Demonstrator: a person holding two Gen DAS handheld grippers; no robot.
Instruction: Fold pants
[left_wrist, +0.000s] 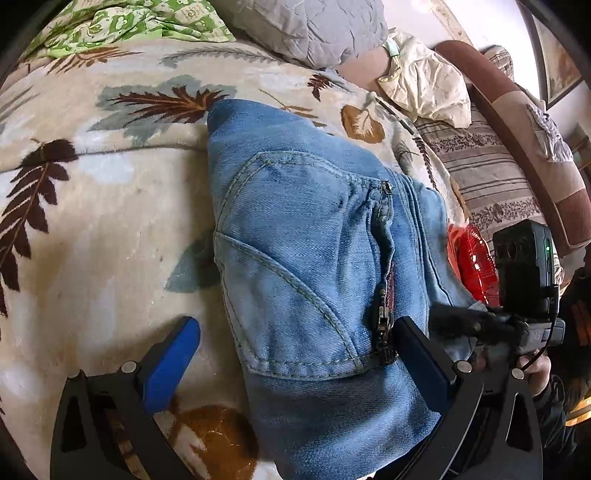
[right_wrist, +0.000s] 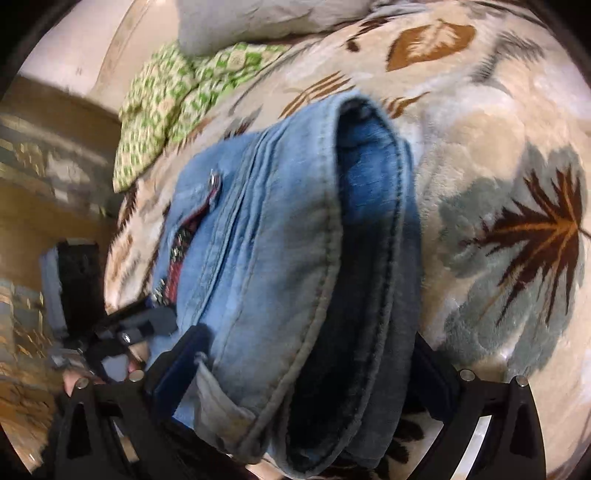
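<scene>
step: setting the folded jeans (left_wrist: 306, 258) down on the leaf blanket (left_wrist: 92, 229) | tip: I'd lower both ends level so the stack doesn't slump | left gripper (left_wrist: 295, 354) and right gripper (right_wrist: 306, 365) jaws wide open around the bundle, not pinching | look: faded blue denim, pocket and zipper (left_wrist: 384, 325) up, layers thick

hidden: right gripper's right finger, behind folded jeans (right_wrist: 280, 258) | cut off: jeans' near end, bottom edge | blurred: room at left, right wrist view
</scene>
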